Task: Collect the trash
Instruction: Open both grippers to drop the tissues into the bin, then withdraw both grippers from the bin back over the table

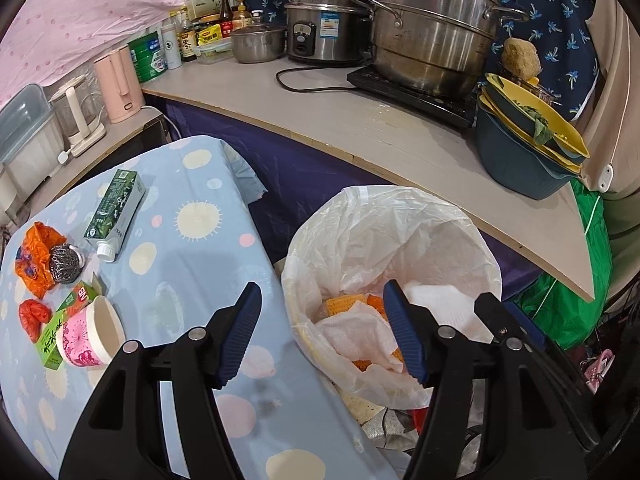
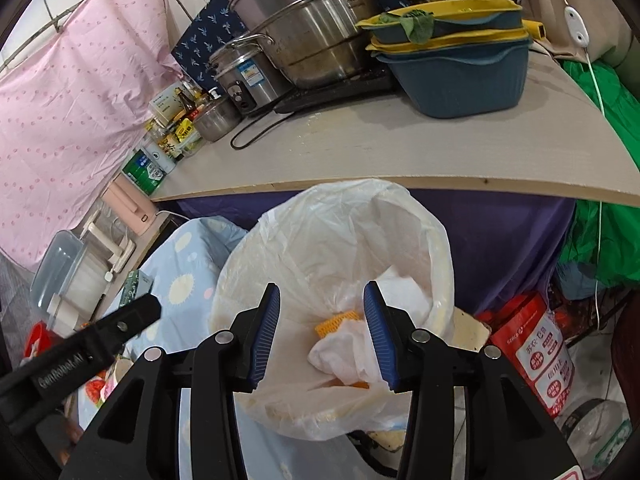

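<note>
Both grippers, left gripper (image 1: pixel 324 332) and right gripper (image 2: pixel 322 330), gape empty over the bin (image 2: pixel 340 240), seemingly clear of its rim.

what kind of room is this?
Probably a cramped home kitchen: a rice cooker and stacked steamer pot on a counter, condiment bottles alongside, a lined trash bin below.

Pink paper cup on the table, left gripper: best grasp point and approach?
Grip the rim wall of the pink paper cup. It lies tipped, its open mouth facing right toward the left gripper, which is open. Come in from the right, one finger inside the mouth and one outside. The green box sits close behind it, so a grasp across the body looks crowded.
</note>
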A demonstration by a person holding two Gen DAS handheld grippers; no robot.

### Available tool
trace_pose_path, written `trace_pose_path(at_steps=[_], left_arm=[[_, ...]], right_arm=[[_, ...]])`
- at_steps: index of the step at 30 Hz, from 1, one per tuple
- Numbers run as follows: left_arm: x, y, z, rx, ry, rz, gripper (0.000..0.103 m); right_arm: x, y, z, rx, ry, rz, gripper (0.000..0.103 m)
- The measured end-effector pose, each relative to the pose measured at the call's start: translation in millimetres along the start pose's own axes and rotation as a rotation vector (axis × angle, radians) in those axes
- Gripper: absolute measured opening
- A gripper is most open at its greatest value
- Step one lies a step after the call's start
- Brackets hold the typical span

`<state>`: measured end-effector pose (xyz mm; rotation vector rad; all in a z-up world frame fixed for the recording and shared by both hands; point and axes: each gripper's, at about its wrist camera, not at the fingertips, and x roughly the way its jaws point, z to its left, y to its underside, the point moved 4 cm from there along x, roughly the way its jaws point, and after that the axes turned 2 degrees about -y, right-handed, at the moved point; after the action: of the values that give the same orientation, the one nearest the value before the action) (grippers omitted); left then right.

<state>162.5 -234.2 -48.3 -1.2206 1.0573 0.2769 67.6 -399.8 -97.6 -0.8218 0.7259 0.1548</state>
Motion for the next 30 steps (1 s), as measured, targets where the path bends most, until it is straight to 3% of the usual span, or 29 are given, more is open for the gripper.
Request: trace_pose_path(at_steps=[16,19,30], left_arm=[[-22.9,15.1,50.6,-0.083,-0.021,-0.007,0.062],[-28.2,21.1,71.0,-0.112,-0.040,-0.006,0.068],[-45.6,55.6,167.7,-0.254,-0.131,0.037,0.073]], right_arm=[[-22.0,6.4,52.7,-0.078,-0.049,-0.029,0.043],[-22.6,12.3,69.1,-0.102,-0.064,-0.022,0.043],[-14.0,49.5,146.2,-0.212,-0.135,0.032,0.044]])
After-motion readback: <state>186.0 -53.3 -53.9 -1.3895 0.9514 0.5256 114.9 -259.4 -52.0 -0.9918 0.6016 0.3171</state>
